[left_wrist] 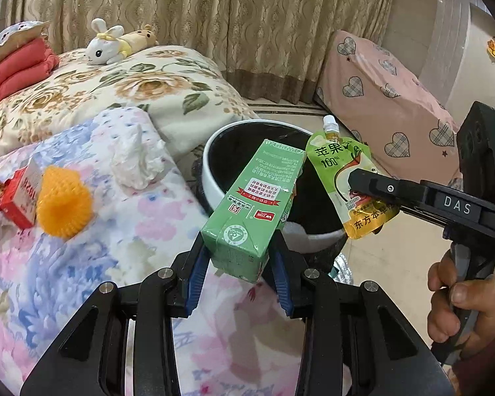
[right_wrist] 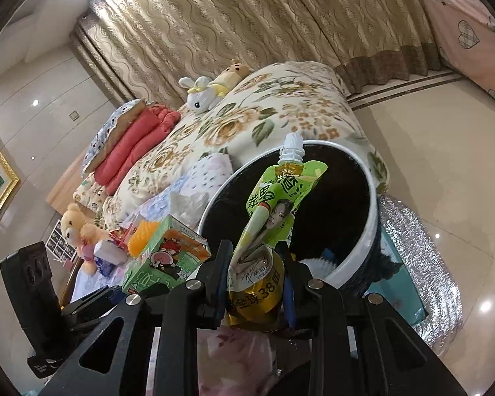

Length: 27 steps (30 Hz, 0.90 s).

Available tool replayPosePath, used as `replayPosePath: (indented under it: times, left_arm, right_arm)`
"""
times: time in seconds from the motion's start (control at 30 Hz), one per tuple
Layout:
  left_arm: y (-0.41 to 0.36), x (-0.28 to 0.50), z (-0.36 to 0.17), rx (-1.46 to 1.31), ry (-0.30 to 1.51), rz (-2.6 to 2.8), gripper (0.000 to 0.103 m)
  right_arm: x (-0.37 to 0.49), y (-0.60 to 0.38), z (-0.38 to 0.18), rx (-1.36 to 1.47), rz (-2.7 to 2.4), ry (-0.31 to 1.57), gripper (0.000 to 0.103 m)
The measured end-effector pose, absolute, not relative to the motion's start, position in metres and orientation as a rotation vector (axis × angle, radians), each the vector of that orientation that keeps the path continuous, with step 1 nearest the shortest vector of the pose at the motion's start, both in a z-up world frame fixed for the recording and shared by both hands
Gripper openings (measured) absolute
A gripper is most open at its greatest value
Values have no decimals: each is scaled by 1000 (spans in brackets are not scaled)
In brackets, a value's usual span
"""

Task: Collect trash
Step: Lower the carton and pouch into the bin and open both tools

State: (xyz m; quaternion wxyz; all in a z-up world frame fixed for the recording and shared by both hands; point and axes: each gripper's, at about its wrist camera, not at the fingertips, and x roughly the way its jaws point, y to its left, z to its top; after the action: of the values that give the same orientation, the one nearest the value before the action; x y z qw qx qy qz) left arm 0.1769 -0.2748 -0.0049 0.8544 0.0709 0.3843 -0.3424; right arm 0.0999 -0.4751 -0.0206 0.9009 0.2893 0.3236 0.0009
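My left gripper (left_wrist: 239,264) is shut on a green drink carton (left_wrist: 257,201) and holds it over the near rim of a white trash bin (left_wrist: 211,181) with a black liner. My right gripper (right_wrist: 255,280) is shut on a green and yellow juice pouch (right_wrist: 274,208) with a white cap, held above the bin (right_wrist: 369,231). In the left wrist view the right gripper (left_wrist: 376,194) comes in from the right with the pouch (left_wrist: 340,168). The carton (right_wrist: 168,257) also shows in the right wrist view. A crumpled tissue (left_wrist: 137,160), an orange foam net (left_wrist: 64,203) and a red box (left_wrist: 16,198) lie on the bed.
The bed carries a floral quilt (left_wrist: 115,85), folded red bedding (left_wrist: 13,69) and plush toys (left_wrist: 115,44). A pink heart-pattern cover (left_wrist: 386,99) stands at the right. A glittery mat (right_wrist: 422,264) lies under the bin on the tiled floor. Curtains hang behind.
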Motion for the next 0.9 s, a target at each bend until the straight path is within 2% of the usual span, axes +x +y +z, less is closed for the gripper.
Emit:
replayPosePath:
  times: [0.9]
  left_arm:
    - [-309,200,-6,168,828,-721,33]
  right_arm:
    - [122,-498,-32,595,-18,700,27]
